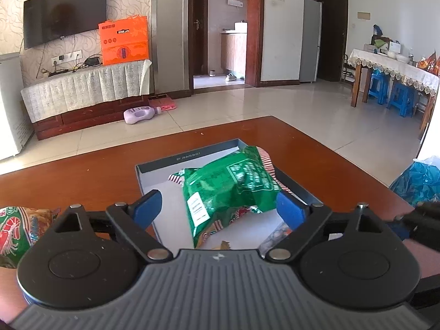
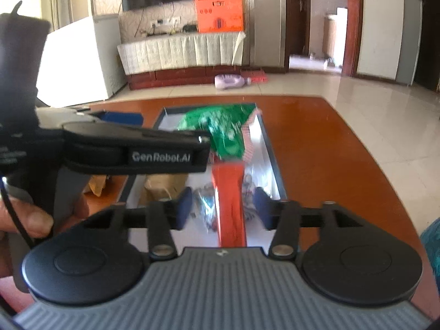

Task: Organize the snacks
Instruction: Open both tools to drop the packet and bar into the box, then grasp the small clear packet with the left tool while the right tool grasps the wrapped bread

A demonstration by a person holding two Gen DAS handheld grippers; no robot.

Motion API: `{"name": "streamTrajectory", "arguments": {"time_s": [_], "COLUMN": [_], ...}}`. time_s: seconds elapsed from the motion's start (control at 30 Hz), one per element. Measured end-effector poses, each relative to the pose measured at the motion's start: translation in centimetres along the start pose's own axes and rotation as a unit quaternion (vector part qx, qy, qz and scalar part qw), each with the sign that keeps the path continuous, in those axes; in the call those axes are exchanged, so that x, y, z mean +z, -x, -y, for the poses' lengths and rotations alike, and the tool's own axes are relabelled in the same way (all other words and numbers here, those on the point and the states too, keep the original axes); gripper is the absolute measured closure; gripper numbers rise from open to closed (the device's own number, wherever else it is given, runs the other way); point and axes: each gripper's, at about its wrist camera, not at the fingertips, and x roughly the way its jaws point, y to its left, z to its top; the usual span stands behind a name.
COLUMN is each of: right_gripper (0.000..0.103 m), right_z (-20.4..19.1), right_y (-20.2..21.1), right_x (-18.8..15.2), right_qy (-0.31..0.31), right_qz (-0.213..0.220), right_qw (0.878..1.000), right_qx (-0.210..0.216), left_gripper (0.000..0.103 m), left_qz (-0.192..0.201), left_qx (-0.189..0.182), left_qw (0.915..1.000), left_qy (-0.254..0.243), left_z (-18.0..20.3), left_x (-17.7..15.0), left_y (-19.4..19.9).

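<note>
Both pairs of jaws parted, none pressing on anything. Left gripper (image 1: 220,206) spread wide over a shallow grey box (image 1: 192,157) on a red-brown wooden table (image 1: 90,165); green snack bag (image 1: 233,189) between the blue pads (image 1: 147,206), tilted, far end propped on the box's right wall, clear of the left pad, just beside or touching the right one, cannot tell which. Second green snack packet with a red shrimp picture (image 1: 12,227) on the table left of the box, outside it. Crinkled blue plastic bag (image 1: 418,181) at the table's right edge.

Right gripper (image 2: 222,207) half spread over the near end of the same box (image 2: 271,148); red packet (image 2: 230,206) standing in the gap, blurred, no pad visibly against it. Clear wrappers under it in the box, too smeared to name. Green bag (image 2: 220,126) further along the box. Left gripper's black body (image 2: 132,148) across the left of the right wrist view, fingers of a hand (image 2: 30,217) wrapped round its grip.
</note>
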Motion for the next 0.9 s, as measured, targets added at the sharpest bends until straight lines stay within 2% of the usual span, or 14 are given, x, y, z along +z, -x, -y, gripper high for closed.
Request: {"name": "streamTrajectory", "arguments": {"time_s": [0.2,0.3,0.43,0.63,0.77,0.83,0.9], "right_gripper": [0.044,0.044,0.044,0.044,0.044,0.039,0.03], "right_z": [-1.4,-3.0,-5.3,-8.9,-11.8,-13.1,-14.4], "right_y": [0.6,0.2,0.1,-0.7,-1.8,-2.6,-3.2], "right_x": [0.6,0.8,1.1,1.6,1.5,1.5,1.4], "right_qy": [0.009,0.031,0.051,0.069,0.076,0.077,0.078], "right_qz": [0.016,0.014,0.022,0.021,0.002,-0.008,-0.012], "right_qw": [1.0,0.999,0.997,0.993,0.991,0.99,0.99], "right_qx": [0.016,0.026,0.049,0.092,0.114,0.118,0.115], "left_gripper": [0.01,0.01,0.01,0.01,0.01,0.01,0.01], "left_qz": [0.017,0.037,0.051,0.057,0.045,0.029,0.013], "left_qx": [0.024,0.052,0.096,0.159,0.198,0.22,0.237], "left_qw": [0.9994,0.9977,0.9931,0.9811,0.9708,0.9653,0.9609], "left_qy": [0.016,0.024,0.043,0.096,0.128,0.138,0.142], "left_z": [-1.6,-3.6,-8.0,-15.9,-20.8,-23.0,-25.1], "left_x": [0.2,0.4,0.4,-0.8,-2.0,-3.0,-4.3], "left_y": [2.3,4.1,6.7,10.9,13.4,14.1,14.7]}}
